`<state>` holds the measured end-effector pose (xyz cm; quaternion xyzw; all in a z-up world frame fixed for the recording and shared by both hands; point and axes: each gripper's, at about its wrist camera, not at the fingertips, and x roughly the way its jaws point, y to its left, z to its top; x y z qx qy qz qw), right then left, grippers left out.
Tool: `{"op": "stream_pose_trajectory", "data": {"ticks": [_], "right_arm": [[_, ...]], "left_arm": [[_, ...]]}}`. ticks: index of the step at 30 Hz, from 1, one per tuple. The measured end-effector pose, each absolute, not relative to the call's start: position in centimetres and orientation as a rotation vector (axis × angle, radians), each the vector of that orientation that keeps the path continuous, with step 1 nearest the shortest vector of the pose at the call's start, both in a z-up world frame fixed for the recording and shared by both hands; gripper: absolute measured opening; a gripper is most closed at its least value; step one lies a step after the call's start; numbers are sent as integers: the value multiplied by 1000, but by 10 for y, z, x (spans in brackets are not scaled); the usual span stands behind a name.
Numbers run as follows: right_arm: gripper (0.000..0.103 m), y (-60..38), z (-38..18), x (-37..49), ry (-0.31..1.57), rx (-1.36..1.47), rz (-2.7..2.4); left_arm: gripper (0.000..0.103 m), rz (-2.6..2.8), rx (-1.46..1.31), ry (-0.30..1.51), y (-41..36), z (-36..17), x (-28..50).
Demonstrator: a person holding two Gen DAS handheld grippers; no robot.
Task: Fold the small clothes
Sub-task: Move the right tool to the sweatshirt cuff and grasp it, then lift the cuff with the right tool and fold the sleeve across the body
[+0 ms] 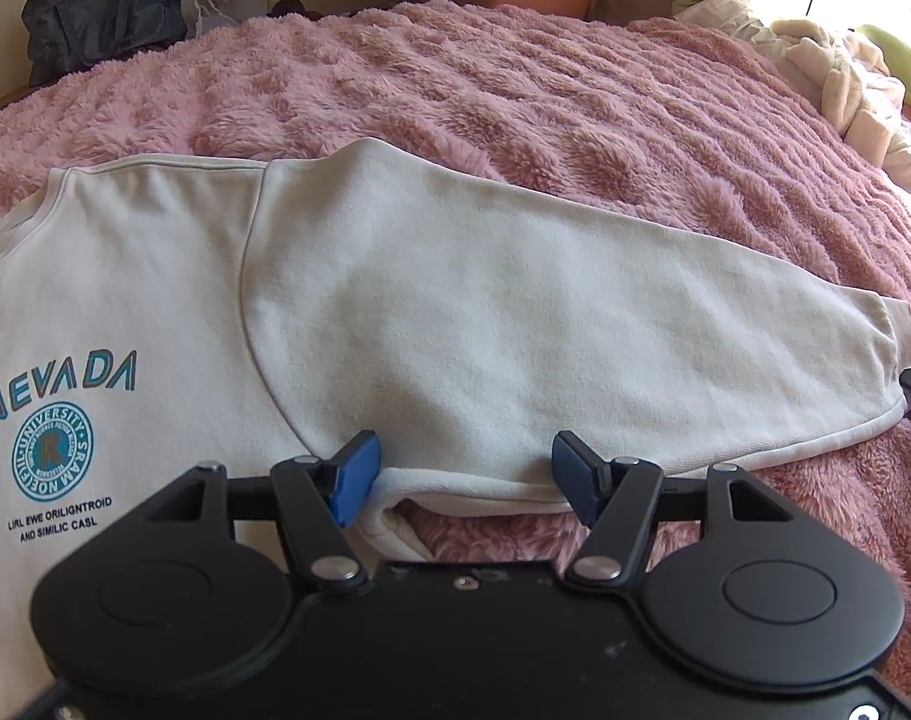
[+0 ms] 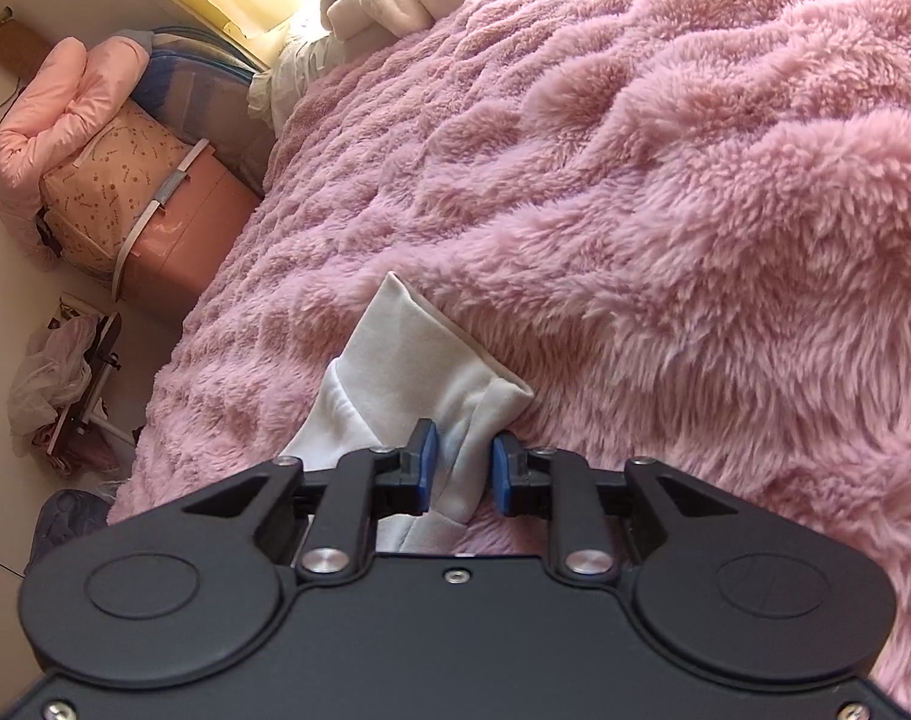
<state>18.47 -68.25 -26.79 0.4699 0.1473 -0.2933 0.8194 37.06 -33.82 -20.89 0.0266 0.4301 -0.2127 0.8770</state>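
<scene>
Left wrist view showed the left claw spread wide at the sweatshirt underarm hem; the right claw pinched its cuff.

The white sleeve cuff of a garment is seen between the blue-padded fingers of the right gripper, the fabric bunched in the narrow gap; whether it is pinched cannot be told. The cuff lies on a fluffy pink blanket covering the bed. A pink storage box stands beside the bed at left.
</scene>
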Motion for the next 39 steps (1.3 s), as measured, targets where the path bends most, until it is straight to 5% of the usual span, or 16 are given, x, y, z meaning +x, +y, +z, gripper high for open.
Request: {"op": "stream_pose_trajectory", "data": {"ticks": [19,28,39], "right_arm": [[8,-621,-141,184,104,865,-402],[8,-525,-74,218,74,783,-169],[8,-366,-82,279,214,735,129]], "left_arm": [[67,-531,-133,894,-302,-202,378],[67,-452,-224,834,-198,-155,361],[67,-217,-341,798,-27,-147,322]]}}
